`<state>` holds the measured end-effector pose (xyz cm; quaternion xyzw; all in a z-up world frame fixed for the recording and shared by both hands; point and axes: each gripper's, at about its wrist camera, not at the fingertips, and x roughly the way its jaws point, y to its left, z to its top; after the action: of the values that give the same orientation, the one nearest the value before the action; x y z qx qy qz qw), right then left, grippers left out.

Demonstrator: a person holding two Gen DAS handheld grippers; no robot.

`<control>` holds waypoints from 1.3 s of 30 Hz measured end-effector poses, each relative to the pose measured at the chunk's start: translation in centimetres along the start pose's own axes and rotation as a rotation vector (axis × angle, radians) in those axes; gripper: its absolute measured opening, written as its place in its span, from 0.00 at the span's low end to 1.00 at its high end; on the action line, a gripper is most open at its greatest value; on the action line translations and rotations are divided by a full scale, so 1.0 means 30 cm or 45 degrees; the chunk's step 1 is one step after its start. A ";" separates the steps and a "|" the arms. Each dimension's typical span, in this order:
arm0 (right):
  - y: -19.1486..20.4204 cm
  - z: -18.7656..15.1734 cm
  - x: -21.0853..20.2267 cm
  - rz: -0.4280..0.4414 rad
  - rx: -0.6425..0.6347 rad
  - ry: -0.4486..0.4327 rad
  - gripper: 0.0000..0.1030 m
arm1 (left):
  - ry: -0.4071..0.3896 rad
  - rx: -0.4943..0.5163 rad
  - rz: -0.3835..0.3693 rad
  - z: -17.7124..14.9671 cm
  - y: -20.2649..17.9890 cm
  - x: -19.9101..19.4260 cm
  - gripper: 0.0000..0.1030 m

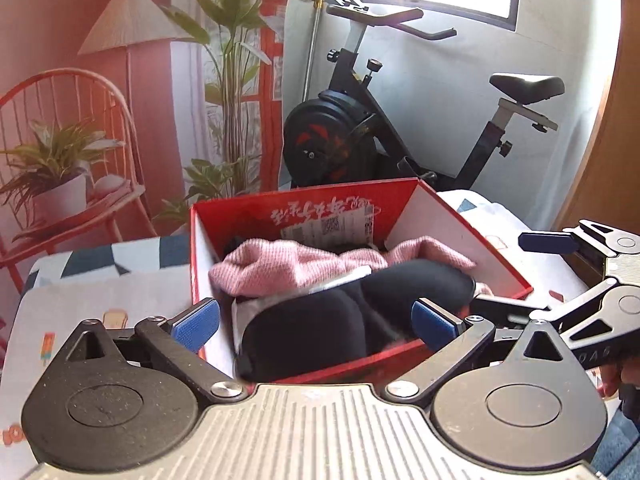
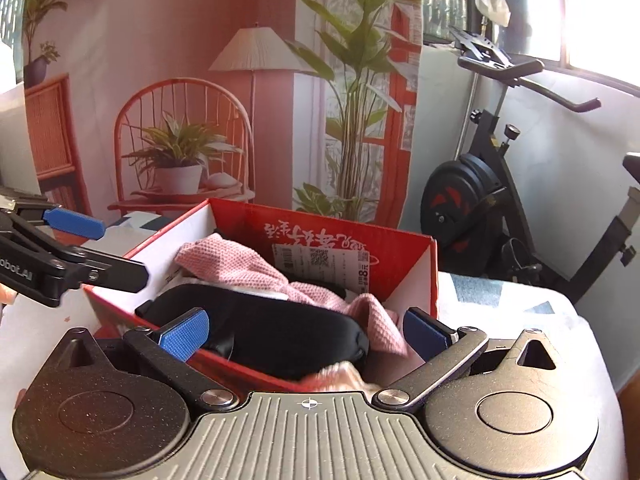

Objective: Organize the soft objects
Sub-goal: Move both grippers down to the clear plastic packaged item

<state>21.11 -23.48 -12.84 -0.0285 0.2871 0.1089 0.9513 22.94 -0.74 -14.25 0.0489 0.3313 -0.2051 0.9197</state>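
Two grippers hang over a red box (image 1: 452, 220) on a patterned cloth (image 1: 100, 292), both with fingers spread wide and nothing between the blue pads. In the left wrist view, the left gripper (image 1: 316, 322) frames the box from the six o'clock side, its left pad (image 1: 196, 322) outside the box's left wall and its right pad (image 1: 434, 322) over the near right corner. Inside the box a pink knit (image 1: 280, 264) lies toward twelve o'clock, and a black pad (image 1: 340, 316) rests on top of it, nearer six o'clock. At three o'clock the right gripper (image 1: 516, 272) reaches in beside the box's right rim, touching nothing. In the right wrist view the left gripper (image 2: 100, 248) shows at nine o'clock, by the box's left wall. The right gripper (image 2: 304, 334) sits at six o'clock, pads on either side of the black pad (image 2: 280, 328) without touching it. Behind the box stand a printed backdrop (image 2: 160, 80) and, at three o'clock, an exercise bike (image 2: 500, 200).
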 end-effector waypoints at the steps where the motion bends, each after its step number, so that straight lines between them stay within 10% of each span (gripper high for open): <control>1: -0.002 -0.020 -0.015 -0.001 0.013 -0.003 1.00 | 0.008 -0.011 0.002 -0.021 0.009 -0.011 1.00; 11: 0.020 -0.237 -0.086 -0.043 0.008 -0.027 1.00 | 0.101 -0.141 0.011 -0.198 0.068 0.002 1.00; 26: -0.004 -0.490 0.052 -0.077 0.170 0.233 1.00 | 0.352 -0.255 0.029 -0.399 0.080 0.176 1.00; 39: -0.052 -0.537 0.066 -0.013 0.293 0.220 1.00 | 0.331 -0.350 0.035 -0.429 0.089 0.179 1.00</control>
<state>14.36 -26.52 -27.38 0.0702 0.3784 0.0676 0.9205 20.18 2.76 -27.73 -0.0467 0.4716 -0.1374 0.8698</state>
